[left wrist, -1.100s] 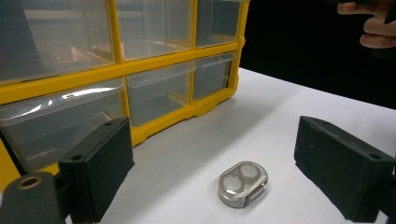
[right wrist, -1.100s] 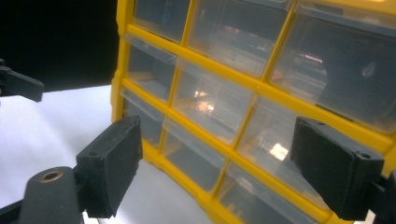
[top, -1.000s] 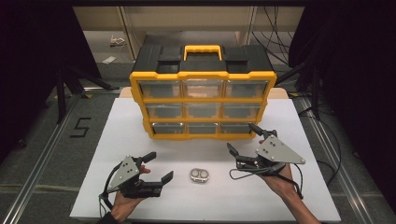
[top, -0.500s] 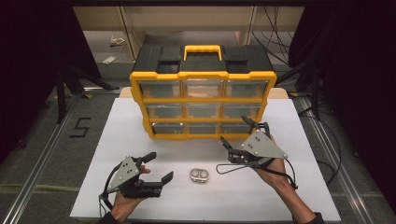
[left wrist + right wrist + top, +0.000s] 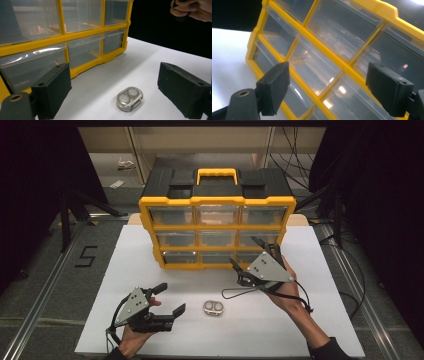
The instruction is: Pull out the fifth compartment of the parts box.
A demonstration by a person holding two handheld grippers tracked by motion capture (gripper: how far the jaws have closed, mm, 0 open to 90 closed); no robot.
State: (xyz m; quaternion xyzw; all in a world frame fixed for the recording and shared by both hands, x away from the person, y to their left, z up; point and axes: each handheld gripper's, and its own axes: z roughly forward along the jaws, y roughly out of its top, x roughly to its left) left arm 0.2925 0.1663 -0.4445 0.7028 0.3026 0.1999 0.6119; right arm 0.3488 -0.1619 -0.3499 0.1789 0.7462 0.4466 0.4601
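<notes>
A yellow drawer organizer (image 5: 216,227) with a black top and clear drawers stands at the back of the white board; it also appears in the left gripper view (image 5: 62,37) and the right gripper view (image 5: 372,6). A small clear case with two round lids (image 5: 214,308) lies in front of it, seen close up between the jaws in the left gripper view (image 5: 129,98). My left gripper (image 5: 171,298) rests open just left of the case (image 5: 112,72). My right gripper (image 5: 246,253) is open and raised, its jaws right in front of the lower right drawers (image 5: 328,75), holding nothing.
The white board (image 5: 310,270) covers the table, with bare room at left and front right. A cable (image 5: 235,292) loops from the right gripper onto the board. The person's right hand (image 5: 192,10) is in the left gripper view's upper right. Cables trail on the floor at right (image 5: 350,270).
The right gripper has moved forward and left, from the board's right side up to the organizer's lower right drawers. The left gripper and the small case have stayed put.
</notes>
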